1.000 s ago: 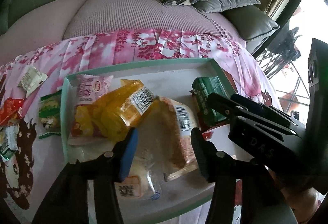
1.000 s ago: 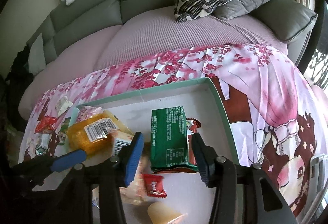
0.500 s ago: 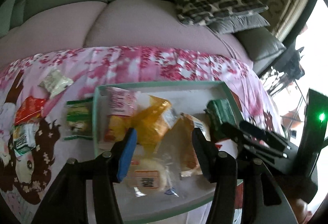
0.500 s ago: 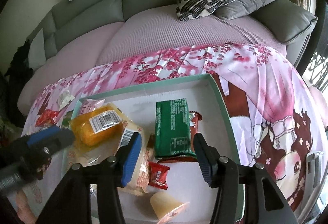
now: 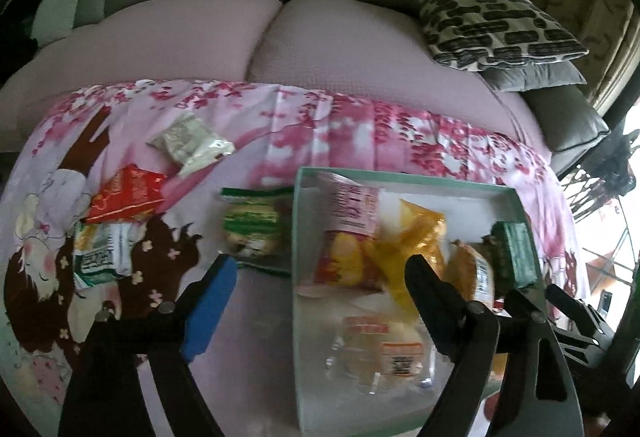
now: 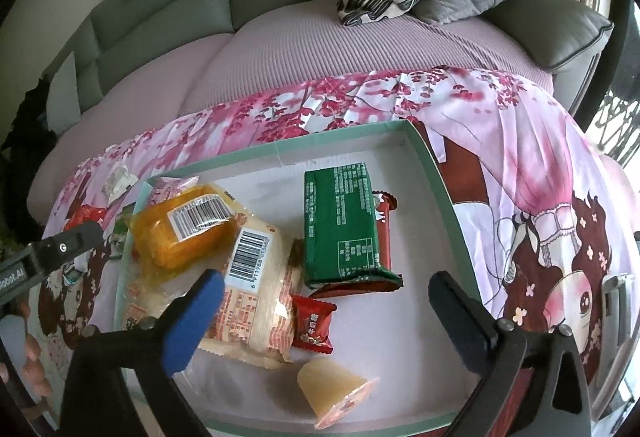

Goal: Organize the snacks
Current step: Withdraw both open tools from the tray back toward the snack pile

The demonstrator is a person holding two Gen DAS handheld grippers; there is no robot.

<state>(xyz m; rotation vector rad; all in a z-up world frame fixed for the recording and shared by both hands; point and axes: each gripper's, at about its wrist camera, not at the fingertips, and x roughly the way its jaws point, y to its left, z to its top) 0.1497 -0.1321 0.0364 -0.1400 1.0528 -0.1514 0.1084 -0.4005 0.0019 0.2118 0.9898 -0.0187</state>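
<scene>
Both claws have just been opening and grip nothing, the right claw (image 6: 324, 301) spread wide above the green packet (image 6: 344, 229) in the tray (image 6: 436, 173), the left claw (image 5: 316, 277) now astride the tray's left wall, nearer the green-and-white snack (image 5: 252, 225) still outside.

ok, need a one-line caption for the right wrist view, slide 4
Right gripper, jaws just opened and empty, above a green-rimmed tray holding a green packet, orange bag and jelly cup.
</scene>
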